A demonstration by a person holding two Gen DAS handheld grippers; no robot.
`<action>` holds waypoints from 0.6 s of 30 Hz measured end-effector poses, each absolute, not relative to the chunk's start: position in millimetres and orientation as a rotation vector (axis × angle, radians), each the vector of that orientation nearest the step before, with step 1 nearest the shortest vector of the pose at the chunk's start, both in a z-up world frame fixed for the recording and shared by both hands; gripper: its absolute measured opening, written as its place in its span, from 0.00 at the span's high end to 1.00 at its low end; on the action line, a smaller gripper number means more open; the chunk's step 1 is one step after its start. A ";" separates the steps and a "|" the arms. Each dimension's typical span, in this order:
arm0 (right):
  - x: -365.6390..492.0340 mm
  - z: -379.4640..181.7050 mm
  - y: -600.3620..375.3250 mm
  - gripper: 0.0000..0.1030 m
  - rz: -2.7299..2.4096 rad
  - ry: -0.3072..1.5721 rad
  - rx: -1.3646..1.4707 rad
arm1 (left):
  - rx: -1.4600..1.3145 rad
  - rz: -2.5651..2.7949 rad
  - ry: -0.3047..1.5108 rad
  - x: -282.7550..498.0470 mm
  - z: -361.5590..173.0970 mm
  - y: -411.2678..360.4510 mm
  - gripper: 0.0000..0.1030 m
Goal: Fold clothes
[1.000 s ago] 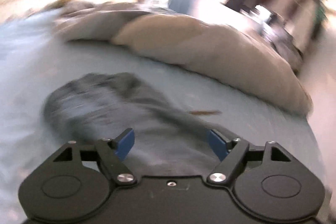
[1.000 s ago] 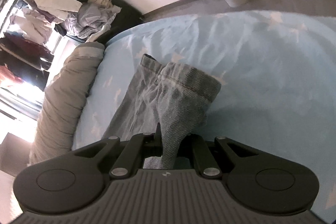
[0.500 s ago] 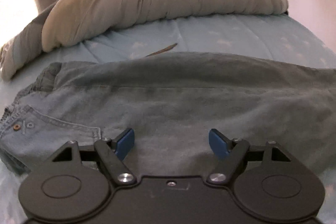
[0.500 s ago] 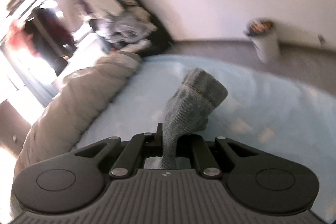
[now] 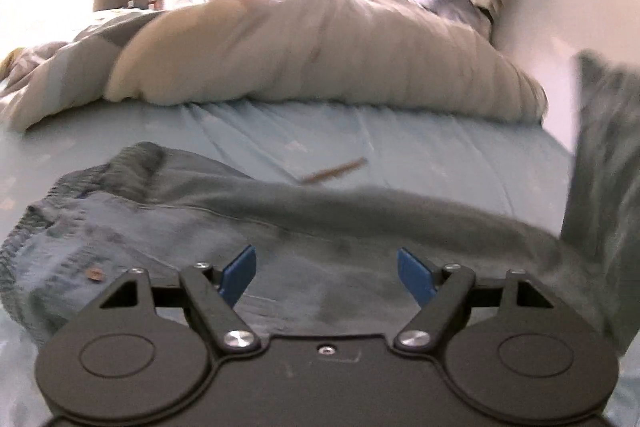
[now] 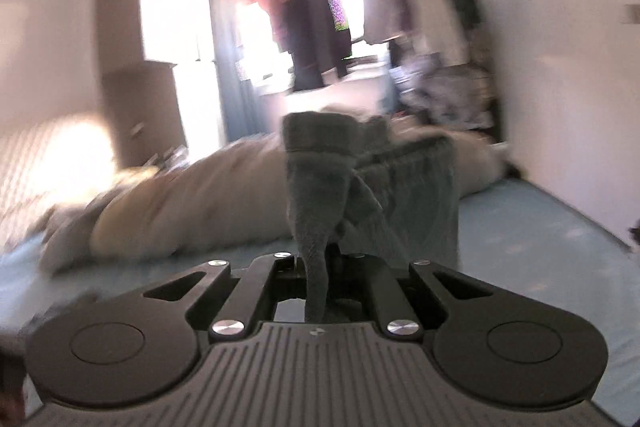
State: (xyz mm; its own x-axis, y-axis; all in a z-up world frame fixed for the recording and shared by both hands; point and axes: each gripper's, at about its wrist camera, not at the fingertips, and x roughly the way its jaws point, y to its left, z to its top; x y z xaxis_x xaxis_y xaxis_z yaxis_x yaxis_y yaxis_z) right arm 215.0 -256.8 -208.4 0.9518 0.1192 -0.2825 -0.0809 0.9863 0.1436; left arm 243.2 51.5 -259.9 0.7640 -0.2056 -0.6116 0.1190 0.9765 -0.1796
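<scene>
A pair of blue denim jeans lies across the light blue bed sheet, waistband and button at the left. My left gripper is open and hovers just above the jeans' middle, blue pads apart. My right gripper is shut on the jeans' leg end and holds it lifted above the bed; the raised leg also shows at the right edge of the left wrist view.
A rolled beige and grey duvet lies along the far side of the bed. A small brown stick lies on the sheet beyond the jeans. Hanging clothes and a clothes pile stand by the window.
My right gripper has lifted the jeans' leg end off the bed and swung to face the window. The left gripper has stayed open over the jeans, its view shifting.
</scene>
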 end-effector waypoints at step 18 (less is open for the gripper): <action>218.0 -277.1 -129.1 0.95 0.275 0.441 -0.124 | -0.319 -0.241 0.692 251.6 -257.0 109.6 0.26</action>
State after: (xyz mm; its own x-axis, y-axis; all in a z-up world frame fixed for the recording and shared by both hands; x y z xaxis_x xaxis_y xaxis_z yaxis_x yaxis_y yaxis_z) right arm 218.0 -129.1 -277.1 0.8684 0.2351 -0.4366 -0.2884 0.9557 -0.0591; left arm 251.6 109.6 -257.0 0.7458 -0.3204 -0.5840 0.1113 0.9243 -0.3650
